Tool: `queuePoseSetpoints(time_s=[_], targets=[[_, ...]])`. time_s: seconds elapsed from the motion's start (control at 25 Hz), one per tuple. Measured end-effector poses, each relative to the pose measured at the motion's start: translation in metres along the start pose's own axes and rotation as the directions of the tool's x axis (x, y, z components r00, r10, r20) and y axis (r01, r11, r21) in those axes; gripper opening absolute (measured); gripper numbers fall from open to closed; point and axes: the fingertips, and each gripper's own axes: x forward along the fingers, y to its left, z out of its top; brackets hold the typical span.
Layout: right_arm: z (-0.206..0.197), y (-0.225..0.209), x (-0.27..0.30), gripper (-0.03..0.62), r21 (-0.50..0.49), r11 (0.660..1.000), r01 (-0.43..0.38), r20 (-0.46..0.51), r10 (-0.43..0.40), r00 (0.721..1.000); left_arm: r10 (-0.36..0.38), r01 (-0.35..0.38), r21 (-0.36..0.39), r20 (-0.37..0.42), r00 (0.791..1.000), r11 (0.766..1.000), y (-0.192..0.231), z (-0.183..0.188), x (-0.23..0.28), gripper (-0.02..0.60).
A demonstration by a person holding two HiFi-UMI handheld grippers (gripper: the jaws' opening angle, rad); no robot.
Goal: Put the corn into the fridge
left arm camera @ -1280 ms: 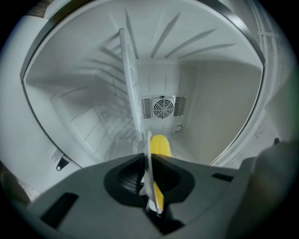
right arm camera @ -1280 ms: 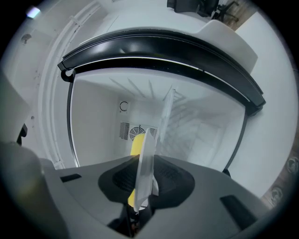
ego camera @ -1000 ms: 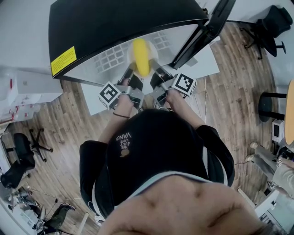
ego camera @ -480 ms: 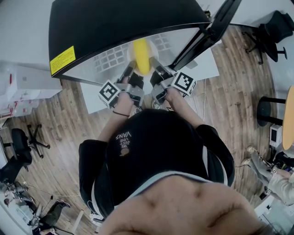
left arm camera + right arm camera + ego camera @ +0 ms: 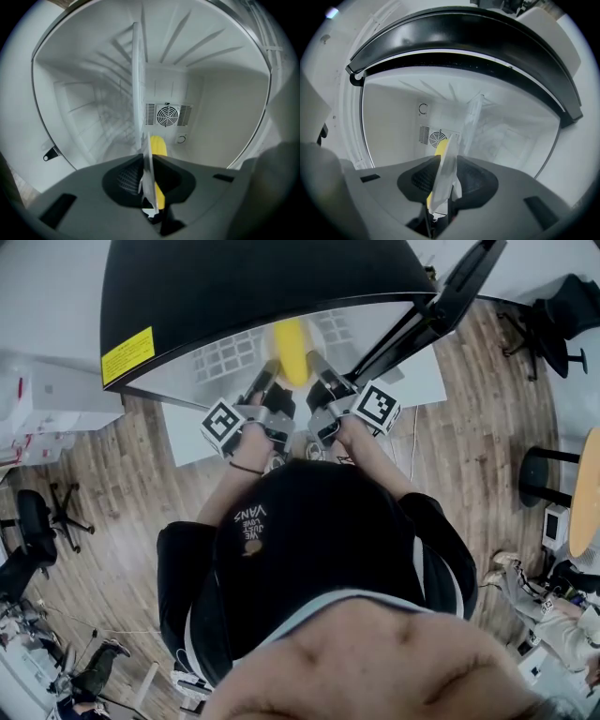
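A yellow corn cob [image 5: 289,349] lies on a white plate, inside the open fridge [image 5: 253,287]. Both grippers point level into the fridge and flank the plate. In the left gripper view the plate [image 5: 139,103] stands edge-on between the jaws of my left gripper [image 5: 146,185], which is shut on its rim, with the corn [image 5: 158,146] just beyond. In the right gripper view the plate [image 5: 446,173] leans between the jaws of my right gripper [image 5: 443,183], whose jaws are opening and no longer press on it; the corn [image 5: 440,145] shows behind. In the head view, left gripper [image 5: 267,373] and right gripper [image 5: 319,367] reach under the fridge's black top.
The fridge door [image 5: 441,296] stands open at the right. White inner walls and a round fan grille [image 5: 167,115] close off the back. The person stands on a wooden floor [image 5: 122,493]; office chairs [image 5: 42,521] and a white cabinet [image 5: 56,399] are off to the sides.
The plate with the corn has slid a little deeper under the fridge's top, and both grippers went in with it. Less of the plate's white rim shows in the head view.
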Motion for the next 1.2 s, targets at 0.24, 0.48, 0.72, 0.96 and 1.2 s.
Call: queuePoseSetpoints(time_s=[0.24,0.48,0.72,0.96,1.2], targets=[[0.0013,0.0006,0.0029,0.112,-0.02,1.0,-0.009,-0.008,0.009,1.0,-0.009,0.01,-0.039,0.031,0.999,0.999,-0.002,0.0019,0.0029,0.037],[0.0033,0.0047,0.0023,0.186,-0.084,0.996,-0.018,-0.04,0.014,0.999,-0.005,0.008,-0.049,0.058,0.998,0.999,0.0009,0.004,0.0035,0.049],[0.0028,0.0035,0.002,0.186,-0.071,0.997,-0.022,-0.032,0.019,0.999,-0.003,0.009,-0.083,0.066,0.998,0.996,0.0015,0.0054,0.0046,0.051],[0.0027,0.0035,0.0021,0.186,-0.066,0.998,-0.018,-0.03,0.016,0.999,-0.003,0.008,-0.071,0.078,0.997,0.997,-0.0022,0.0061,0.0054,0.052],[0.0029,0.0029,0.0016,0.186,-0.067,0.998,-0.021,-0.026,0.02,0.999,0.022,-0.015,-0.078,0.091,0.996,0.997,-0.0004,0.0066,0.0061,0.054]])
